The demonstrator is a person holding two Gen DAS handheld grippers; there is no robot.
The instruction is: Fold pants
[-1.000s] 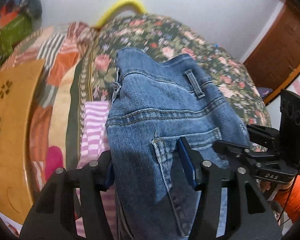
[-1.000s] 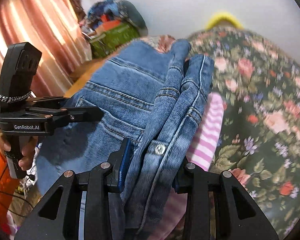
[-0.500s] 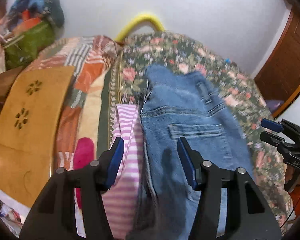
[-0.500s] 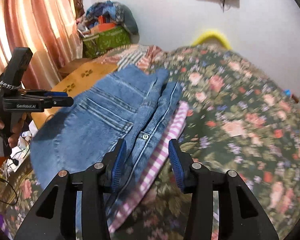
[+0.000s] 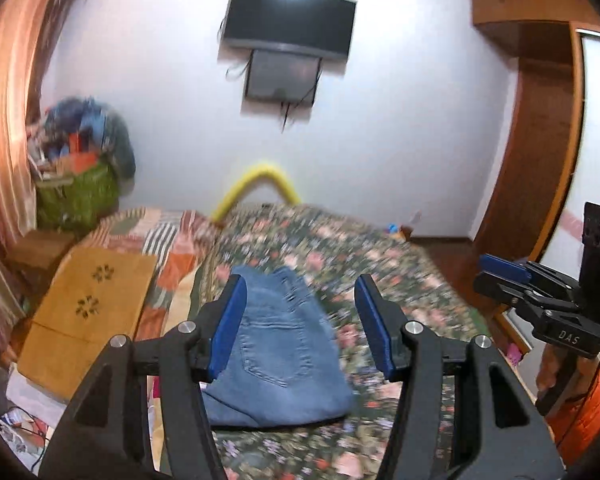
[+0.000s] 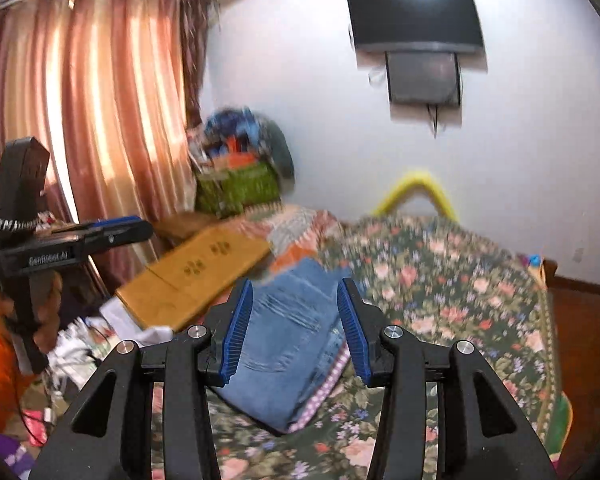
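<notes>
1. The jeans (image 5: pixel 278 344) lie folded into a compact blue rectangle on the floral bedspread (image 5: pixel 384 280), at about 6 o'clock in both wrist views, a back pocket facing up.
2. A pink-striped cloth (image 6: pixel 328 384) peeks out from under their 4 o'clock edge in the right view.
3. Denim like this looks heavy and fairly stiff for cloth — likely to hold a crease and resist slipping, though the stacked layers could slide apart if lifted by one corner only.
4. The best hold, I judge, is the thick folded edge or the waistband seam, pinching all layers together.
5. The left gripper (image 5: pixel 300 326) hangs above the jeans with its jaws spread wide and nothing between them.
6. The right gripper (image 6: pixel 296 330) likewise stands parted and empty — clear of the cloth.
7. A tan board (image 5: pixel 88 312) lies at 9 o'clock; a television (image 5: pixel 290 26) hangs at 12.
</notes>
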